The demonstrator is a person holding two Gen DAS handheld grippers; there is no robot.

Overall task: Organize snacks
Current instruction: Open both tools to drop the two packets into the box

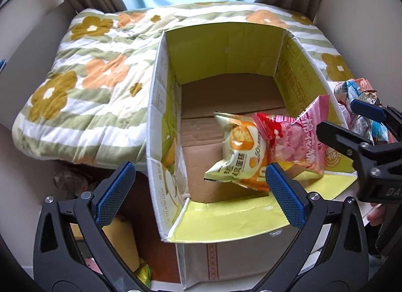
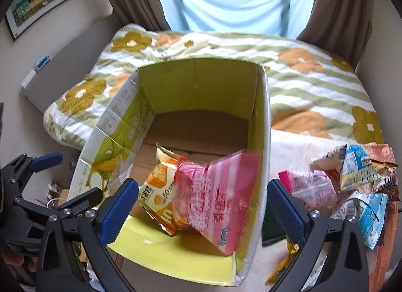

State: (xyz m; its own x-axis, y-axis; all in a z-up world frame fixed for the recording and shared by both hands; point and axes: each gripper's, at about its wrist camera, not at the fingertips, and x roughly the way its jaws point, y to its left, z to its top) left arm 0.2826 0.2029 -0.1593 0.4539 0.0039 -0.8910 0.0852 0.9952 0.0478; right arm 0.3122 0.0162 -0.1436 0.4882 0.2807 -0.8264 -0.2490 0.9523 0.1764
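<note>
An open cardboard box with yellow-green inner walls [image 1: 226, 48] [image 2: 198, 85] stands in front of me. Inside lie an orange-and-cream cake packet [image 1: 238, 151] [image 2: 157, 186] and a pink striped marshmallow bag [image 1: 301, 138] [image 2: 218, 196] that leans on the box's right wall. My left gripper [image 1: 198, 191] is open and empty above the box's near left corner. My right gripper [image 2: 201, 206] is open and empty just above the pink bag; it also shows at the right of the left wrist view [image 1: 351, 118]. Several loose snack packets [image 2: 351, 181] [image 1: 361, 106] lie right of the box.
A flowered quilt [image 1: 88, 78] [image 2: 314, 85] covers the bed behind the box. Curtains and a bright window are at the back. A second cardboard carton [image 1: 226, 254] sits under the box's near edge. A framed picture [image 2: 42, 0] hangs on the left wall.
</note>
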